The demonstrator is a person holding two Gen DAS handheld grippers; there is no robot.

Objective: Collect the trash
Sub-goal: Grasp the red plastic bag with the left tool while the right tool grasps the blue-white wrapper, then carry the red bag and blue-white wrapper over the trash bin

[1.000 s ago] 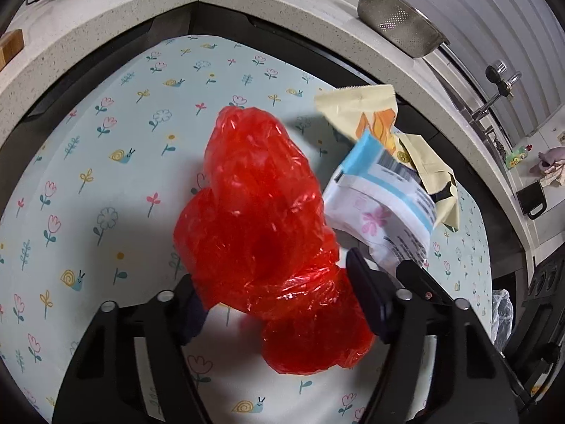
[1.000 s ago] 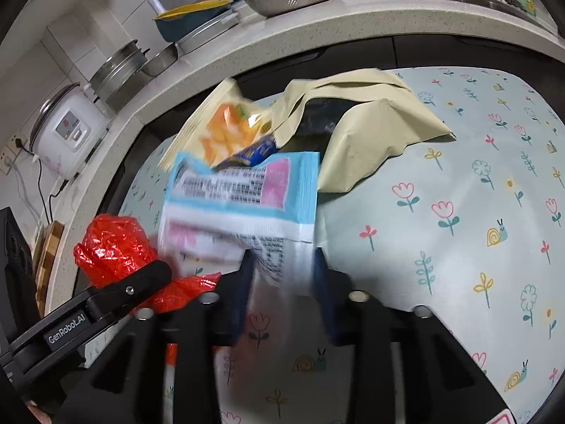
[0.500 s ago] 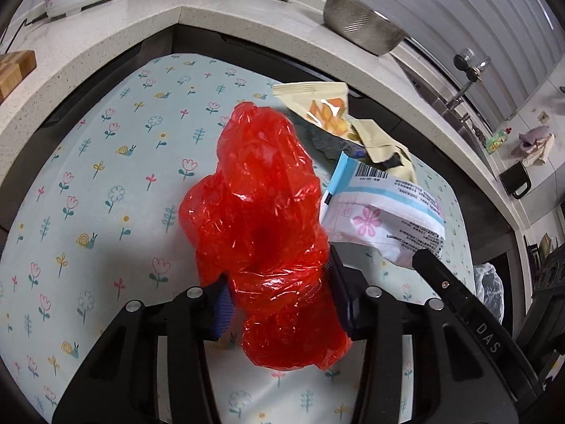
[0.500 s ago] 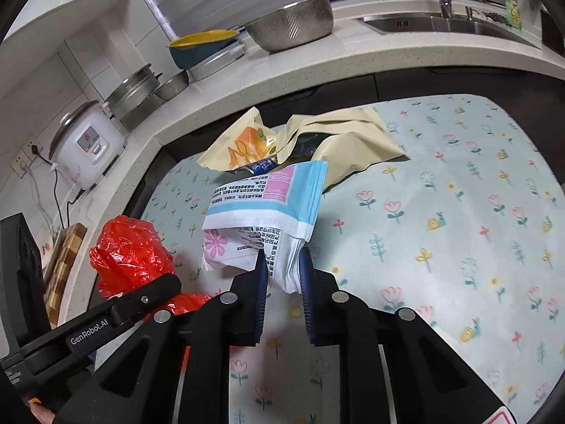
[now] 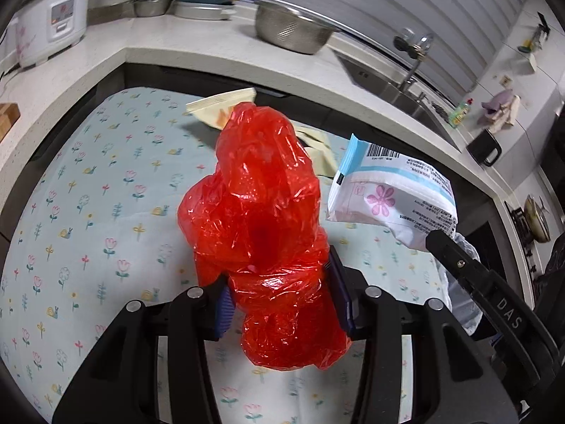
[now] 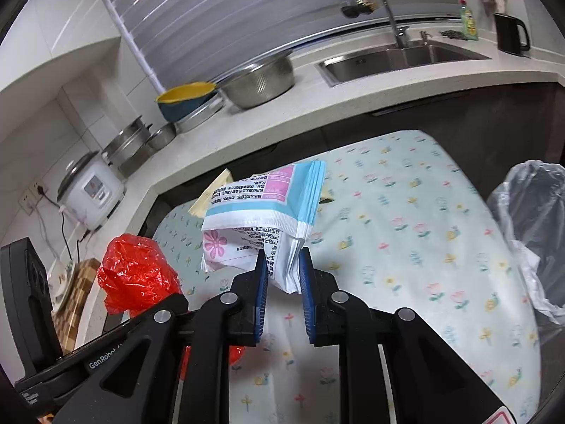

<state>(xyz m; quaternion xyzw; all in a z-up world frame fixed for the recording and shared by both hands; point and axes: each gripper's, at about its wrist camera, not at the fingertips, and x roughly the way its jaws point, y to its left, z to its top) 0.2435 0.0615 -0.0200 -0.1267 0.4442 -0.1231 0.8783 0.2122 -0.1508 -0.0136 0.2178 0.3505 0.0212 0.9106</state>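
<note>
A crumpled red plastic bag [image 5: 261, 219] hangs above the flowered tablecloth [image 5: 106, 212], and my left gripper [image 5: 280, 293] is shut on its lower half. The red plastic bag [image 6: 137, 275] also shows at the left of the right wrist view. My right gripper [image 6: 282, 279] is shut on the bottom edge of a white and blue wrapper [image 6: 265, 219] with a pink flower, lifted off the tablecloth [image 6: 406, 247]. That wrapper [image 5: 392, 198] hangs to the right of the red bag. Cream wrappers [image 5: 226, 107] lie on the cloth behind, partly hidden by the bag.
A bin lined with a clear bag [image 6: 533, 233] stands off the table's right edge. The counter [image 6: 317, 106] behind carries a rice cooker [image 6: 90, 194], a steel colander [image 6: 259, 81], stacked bowls and a sink [image 6: 399, 56]. A wooden board [image 6: 74, 293] lies at the left.
Both grippers closed on their items and lifted them off the cloth. The cream wrappers stayed on the table and now sit lower and farther behind.
</note>
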